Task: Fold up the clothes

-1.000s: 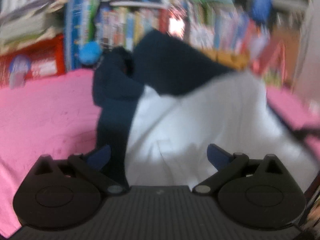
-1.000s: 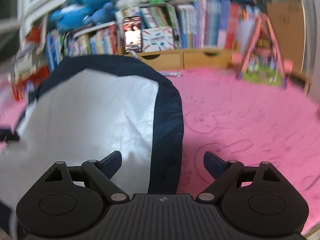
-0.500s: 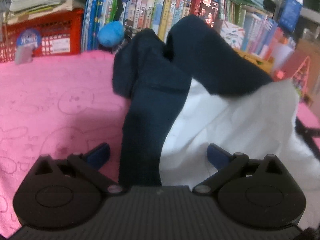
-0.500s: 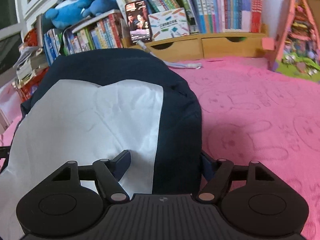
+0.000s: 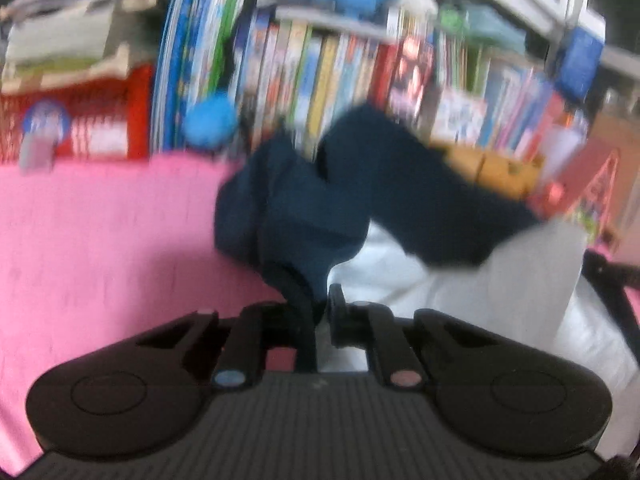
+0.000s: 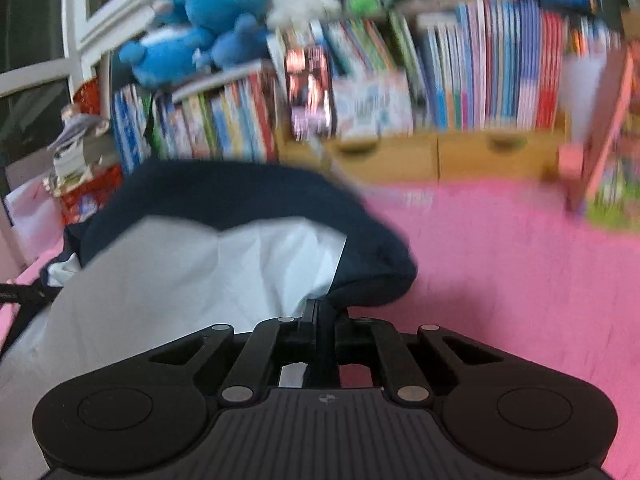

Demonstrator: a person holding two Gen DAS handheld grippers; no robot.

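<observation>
A white garment with navy sleeves and trim (image 5: pixel 500 280) lies on a pink blanket (image 5: pixel 100 240). In the left wrist view, my left gripper (image 5: pixel 320 300) is closing, and its jaws pinch the navy sleeve fabric (image 5: pixel 304 216), which bunches up ahead of them. In the right wrist view, my right gripper (image 6: pixel 320 308) has its jaws closing tight on the navy edge (image 6: pixel 372 276) at the right side of the white body (image 6: pixel 200 272). Both views are blurred.
Bookshelves (image 6: pixel 460 80) packed with books run along the back, with blue plush toys (image 6: pixel 192 48) on top and wooden drawers (image 6: pixel 440 156) below. A red basket (image 5: pixel 80 120) stands at the back left. Bare pink blanket (image 6: pixel 500 280) spreads to the right.
Both grippers went from wide open to closed on the garment's navy edges. The fabric now bunches and lifts at each gripper, and both views have shifted and blurred.
</observation>
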